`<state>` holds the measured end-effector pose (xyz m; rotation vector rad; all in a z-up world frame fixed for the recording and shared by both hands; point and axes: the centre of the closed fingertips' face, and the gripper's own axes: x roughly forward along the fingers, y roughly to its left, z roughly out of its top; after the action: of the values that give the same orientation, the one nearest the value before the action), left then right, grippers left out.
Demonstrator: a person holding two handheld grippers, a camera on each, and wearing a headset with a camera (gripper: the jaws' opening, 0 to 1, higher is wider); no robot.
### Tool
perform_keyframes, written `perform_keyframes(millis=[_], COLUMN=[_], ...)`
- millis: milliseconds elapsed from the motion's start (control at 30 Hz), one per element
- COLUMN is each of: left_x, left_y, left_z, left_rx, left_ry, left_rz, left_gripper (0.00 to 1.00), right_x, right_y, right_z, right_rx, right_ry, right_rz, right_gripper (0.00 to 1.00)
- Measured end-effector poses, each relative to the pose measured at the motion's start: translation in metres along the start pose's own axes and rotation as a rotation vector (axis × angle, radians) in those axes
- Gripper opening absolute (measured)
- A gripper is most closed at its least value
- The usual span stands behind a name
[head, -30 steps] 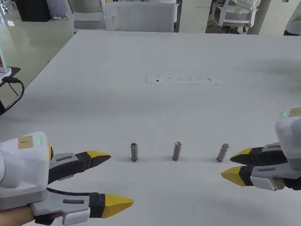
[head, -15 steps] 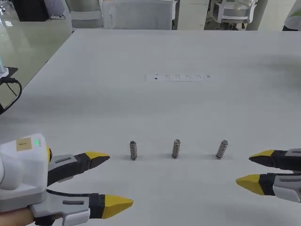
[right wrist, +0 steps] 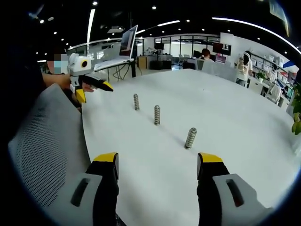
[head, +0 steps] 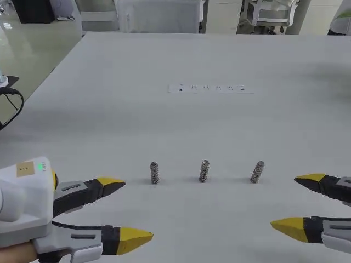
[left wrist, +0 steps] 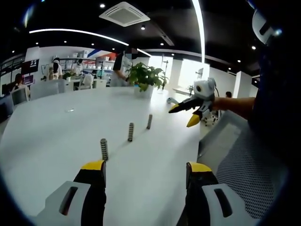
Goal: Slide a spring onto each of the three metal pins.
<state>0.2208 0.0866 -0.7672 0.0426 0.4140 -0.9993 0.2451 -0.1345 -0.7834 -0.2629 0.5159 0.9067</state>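
Note:
Three upright metal pins stand in a row on the white table, each with a coil spring around it: left spring, middle spring, right spring. My left gripper is open at the bottom left, short of the left spring. At the right edge my right gripper is open, apart from the right spring. In the left gripper view the springs run away from the open left gripper, with the right gripper beyond. The right gripper view shows the springs ahead of the open right gripper, and the left gripper is far left.
A white power strip lies flat on the table behind the pins. Chairs stand past the far edge. A black cable hangs off the left side. A mesh chair sits near the table's front edge.
My right gripper has drawn back to the right, away from the right spring, and its jaws have spread wider. The left gripper has hardly moved.

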Motion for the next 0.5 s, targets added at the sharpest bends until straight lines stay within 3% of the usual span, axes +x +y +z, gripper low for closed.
perform_keyframes(millis=[133,400,500], left_x=[0.0,0.0,0.001], left_y=[0.001,0.004,0.004], left_z=[-0.003,-0.011,-0.012], left_rx=[-0.006,-0.024,-0.029], left_ry=[0.004,0.01,0.011], left_rz=[0.004,0.011,0.014], left_gripper=[0.65,0.66,0.66], right_x=[0.001,0.001,0.001], right_y=[-0.002,-0.003,-0.003], right_z=[-0.006,-0.001,-0.003], right_rx=[0.011,-0.001,0.007], right_ry=[0.005,-0.069,-0.069], right_rz=[-0.006,-0.022,-0.019], right_gripper=[0.73,0.83,0.85])
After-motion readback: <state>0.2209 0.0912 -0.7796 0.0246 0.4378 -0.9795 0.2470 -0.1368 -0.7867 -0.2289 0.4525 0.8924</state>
